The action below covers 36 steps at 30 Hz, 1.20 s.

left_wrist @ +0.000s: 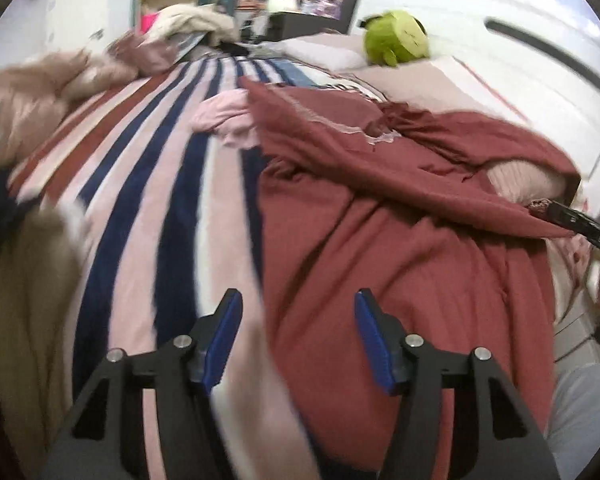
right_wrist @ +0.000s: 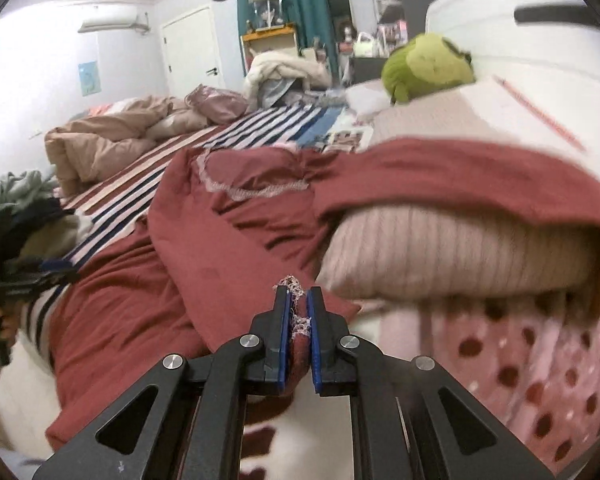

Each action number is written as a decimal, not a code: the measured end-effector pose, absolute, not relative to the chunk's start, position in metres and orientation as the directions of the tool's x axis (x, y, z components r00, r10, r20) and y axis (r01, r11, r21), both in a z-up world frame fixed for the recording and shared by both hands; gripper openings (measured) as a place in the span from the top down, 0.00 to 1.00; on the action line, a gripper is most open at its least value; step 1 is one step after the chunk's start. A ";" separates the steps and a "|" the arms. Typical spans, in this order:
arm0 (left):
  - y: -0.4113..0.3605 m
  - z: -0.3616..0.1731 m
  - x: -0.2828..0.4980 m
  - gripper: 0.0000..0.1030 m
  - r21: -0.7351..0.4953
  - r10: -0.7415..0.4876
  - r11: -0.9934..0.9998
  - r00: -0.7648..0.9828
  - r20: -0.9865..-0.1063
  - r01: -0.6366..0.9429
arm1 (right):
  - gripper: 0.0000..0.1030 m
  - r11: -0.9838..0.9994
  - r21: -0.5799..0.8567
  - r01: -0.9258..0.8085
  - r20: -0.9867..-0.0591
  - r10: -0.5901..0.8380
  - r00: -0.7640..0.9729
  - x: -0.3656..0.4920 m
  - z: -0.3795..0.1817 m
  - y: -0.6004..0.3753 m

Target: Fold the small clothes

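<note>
your right gripper pinches the frayed hem of the crumpled dark-red cotton garment, spread from 12 to 3 o'clock on the striped bedspread. your left gripper hangs open, empty. you're mid-spread, i'd judge; next, clamp the opposite edge.

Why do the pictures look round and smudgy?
Both views come through a fisheye lens, so the edges curve and go black. In the left wrist view the striped blanket is smeared by motion; in the right wrist view the red garment and green plush toy blur too, while the right gripper stays sharp.
</note>
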<state>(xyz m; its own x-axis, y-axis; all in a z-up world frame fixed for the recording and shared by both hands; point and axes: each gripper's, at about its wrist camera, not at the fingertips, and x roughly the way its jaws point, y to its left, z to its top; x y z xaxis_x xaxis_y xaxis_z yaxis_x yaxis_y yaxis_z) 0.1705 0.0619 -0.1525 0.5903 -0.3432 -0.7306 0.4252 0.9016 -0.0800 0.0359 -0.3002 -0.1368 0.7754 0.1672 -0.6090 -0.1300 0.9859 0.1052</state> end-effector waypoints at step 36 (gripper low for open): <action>0.031 -0.170 0.286 0.53 -0.019 -0.261 0.920 0.575 -0.775 0.392 | 0.98 0.957 0.291 0.016 -0.677 0.194 0.710 0.026 -0.169 -0.336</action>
<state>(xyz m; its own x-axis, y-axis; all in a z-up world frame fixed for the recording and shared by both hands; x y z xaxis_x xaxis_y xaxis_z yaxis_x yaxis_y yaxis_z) 0.2856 0.0312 -0.1698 0.5752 -0.2611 -0.7752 0.3921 0.9197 -0.0188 0.0257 -0.3362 -0.1691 0.7095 0.1944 -0.6774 0.0157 0.9566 0.2910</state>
